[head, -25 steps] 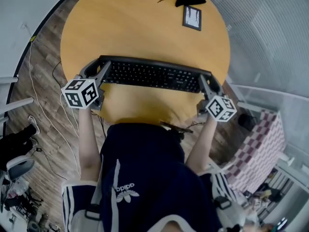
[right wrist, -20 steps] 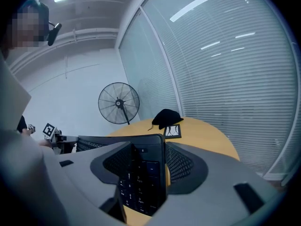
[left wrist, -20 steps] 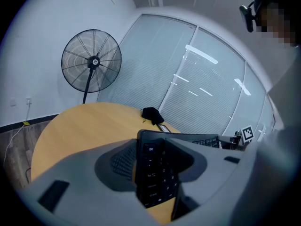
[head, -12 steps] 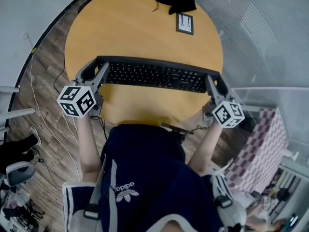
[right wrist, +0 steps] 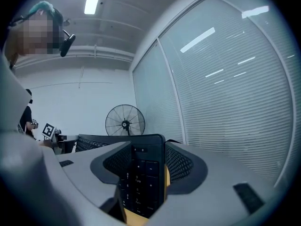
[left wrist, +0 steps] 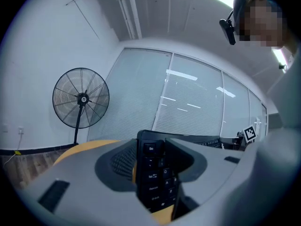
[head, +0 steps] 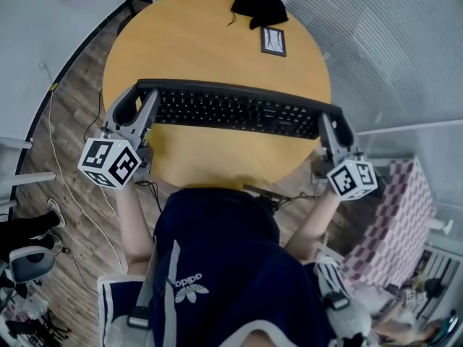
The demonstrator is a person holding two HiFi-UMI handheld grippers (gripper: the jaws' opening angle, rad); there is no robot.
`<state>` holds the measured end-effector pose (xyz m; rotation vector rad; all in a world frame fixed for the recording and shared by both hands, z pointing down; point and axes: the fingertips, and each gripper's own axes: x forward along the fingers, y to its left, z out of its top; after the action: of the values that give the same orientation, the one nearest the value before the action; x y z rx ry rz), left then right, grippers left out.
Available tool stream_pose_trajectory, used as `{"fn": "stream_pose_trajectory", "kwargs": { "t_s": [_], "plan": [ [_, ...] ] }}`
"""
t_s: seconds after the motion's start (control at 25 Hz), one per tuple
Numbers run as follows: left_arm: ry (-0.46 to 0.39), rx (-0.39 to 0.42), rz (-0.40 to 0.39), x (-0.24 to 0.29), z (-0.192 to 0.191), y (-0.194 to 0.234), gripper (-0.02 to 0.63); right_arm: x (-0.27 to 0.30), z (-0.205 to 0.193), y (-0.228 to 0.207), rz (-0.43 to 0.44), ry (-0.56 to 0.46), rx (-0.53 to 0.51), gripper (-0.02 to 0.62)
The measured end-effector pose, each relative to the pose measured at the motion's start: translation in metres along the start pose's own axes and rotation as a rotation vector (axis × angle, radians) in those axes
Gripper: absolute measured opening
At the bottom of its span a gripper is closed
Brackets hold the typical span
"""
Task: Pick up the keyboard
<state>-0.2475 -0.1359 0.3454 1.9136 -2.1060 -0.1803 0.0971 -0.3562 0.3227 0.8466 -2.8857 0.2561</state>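
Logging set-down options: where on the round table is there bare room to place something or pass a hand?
On the round yellow wooden table, the wide middle between the black keyboard and the far rim is bare, plus the near strip between keyboard and near edge. Crowded: the far rim, holding a black cloth bundle and a small framed card.

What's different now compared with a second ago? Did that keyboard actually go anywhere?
The keyboard looks bigger in the head view, so it seems to have risen from the table toward the person, carried by the left gripper and right gripper. Both stayed shut on its ends; nothing was newly grabbed or released. The black cloth and small card stayed put.
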Motion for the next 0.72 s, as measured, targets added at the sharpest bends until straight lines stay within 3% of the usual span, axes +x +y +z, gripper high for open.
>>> {"fn": "stream_pose_trajectory", "kwargs": {
  "t_s": [0.44,0.72],
  "plan": [
    [-0.145,0.07,0.0,-0.053,0.06,-0.011,0.179,-0.031,0.05,0.046,0.011,-0.124,-0.069,0.221],
    [-0.2,0.088,-0.003,-0.081,0.077,-0.017,0.179,-0.05,0.069,0.068,0.008,-0.161,-0.105,0.221]
  ]
}}
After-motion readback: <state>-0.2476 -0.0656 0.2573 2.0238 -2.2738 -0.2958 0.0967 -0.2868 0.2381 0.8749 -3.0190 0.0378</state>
